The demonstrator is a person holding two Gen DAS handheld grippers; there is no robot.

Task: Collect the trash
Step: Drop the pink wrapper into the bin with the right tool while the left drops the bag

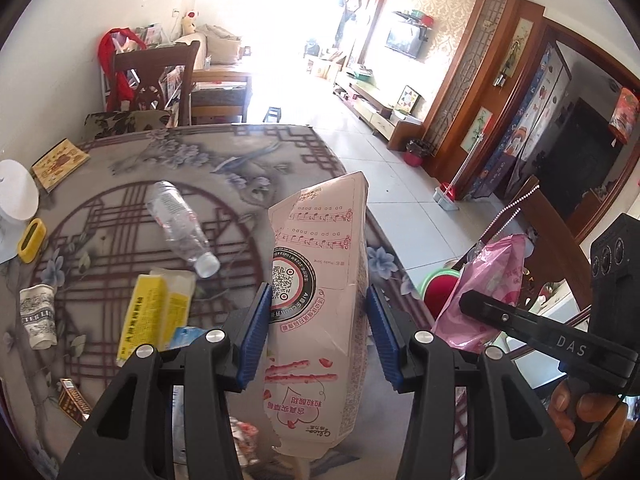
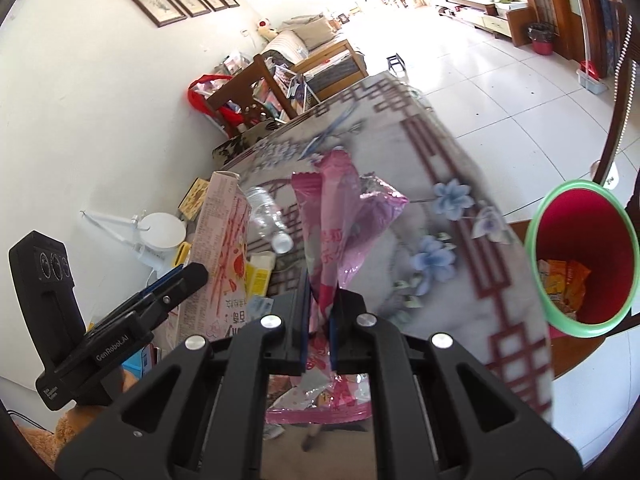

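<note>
My left gripper point(image 1: 318, 320) is shut on a torn pink snack box point(image 1: 320, 280) and holds it above the table's right edge. The box also shows in the right wrist view point(image 2: 222, 248). My right gripper point(image 2: 320, 312) is shut on a pink plastic wrapper point(image 2: 340, 232), held above the table; the wrapper also shows in the left wrist view point(image 1: 488, 284). A red bin with a green rim point(image 2: 580, 256) stands on the floor to the right and holds orange wrappers. An empty clear bottle point(image 1: 180, 224), a yellow carton point(image 1: 148, 316) and a crumpled paper cup point(image 1: 38, 316) lie on the table.
The patterned tablecloth point(image 1: 120, 160) covers the table. A yellow box point(image 1: 32, 240), a white lamp base point(image 1: 16, 196) and a booklet point(image 1: 60, 164) sit at the left. A wooden chair point(image 1: 156, 80) stands at the far end, another point(image 1: 552, 224) at right.
</note>
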